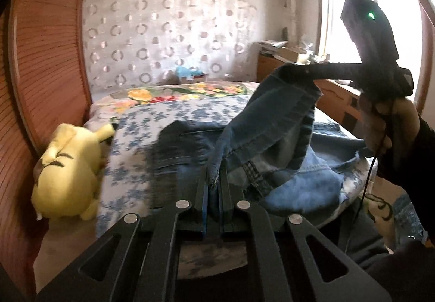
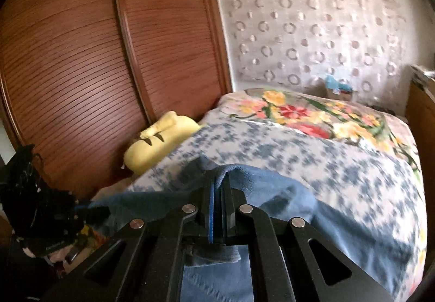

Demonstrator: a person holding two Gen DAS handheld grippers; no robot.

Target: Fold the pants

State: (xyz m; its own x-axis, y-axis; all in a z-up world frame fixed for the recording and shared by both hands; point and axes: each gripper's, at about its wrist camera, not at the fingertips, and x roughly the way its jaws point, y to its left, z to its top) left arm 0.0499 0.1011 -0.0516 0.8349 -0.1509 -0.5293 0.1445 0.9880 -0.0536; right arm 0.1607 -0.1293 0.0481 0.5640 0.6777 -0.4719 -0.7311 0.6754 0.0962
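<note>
Blue denim pants (image 1: 272,138) lie partly on the bed and are lifted at one end. My left gripper (image 1: 214,179) is shut on a pinched edge of the denim. My right gripper (image 1: 293,73) shows in the left wrist view at upper right, held in a hand, shut on the raised hem of the pants. In the right wrist view my right gripper (image 2: 220,182) is shut on a fold of the pants (image 2: 272,187), and the left gripper (image 2: 92,209) shows at lower left holding the same cloth.
The bed (image 1: 141,122) has a blue-flowered sheet and a bright floral cover (image 2: 312,117) at its far end. A yellow plush toy (image 1: 68,171) lies at the bed's left edge against wooden louvred wardrobe doors (image 2: 81,70). A wooden bed frame (image 1: 337,98) and a window stand at right.
</note>
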